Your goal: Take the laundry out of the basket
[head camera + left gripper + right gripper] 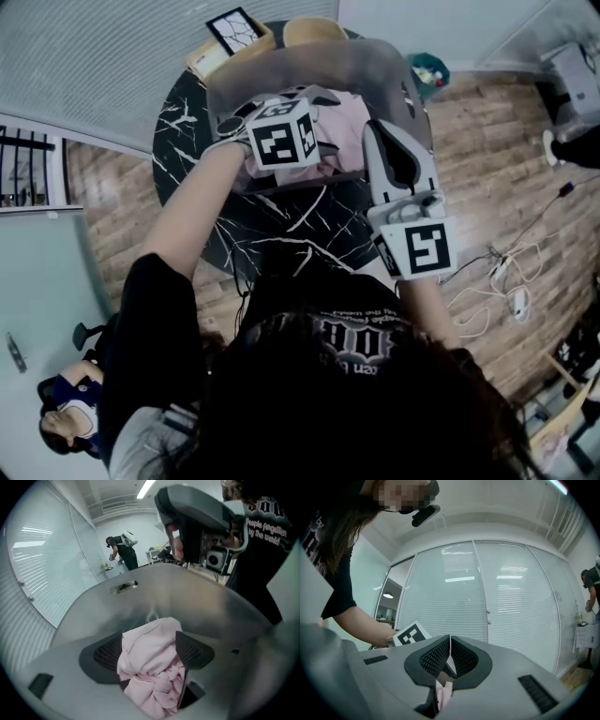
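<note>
A grey plastic basket stands on the round black marble table. Pink laundry lies bunched inside it. My left gripper reaches into the basket, under its marker cube. Its jaws stand wide apart, and a wad of pink cloth fills the gap between the pads. My right gripper hovers at the basket's right side, near the rim. In the right gripper view its jaws are closed on a thin edge of pink cloth that hangs below them.
A box with a framed picture and a tan bowl sit at the table's far edge. A green bin and loose cables are on the wooden floor to the right. A person stands by the far wall.
</note>
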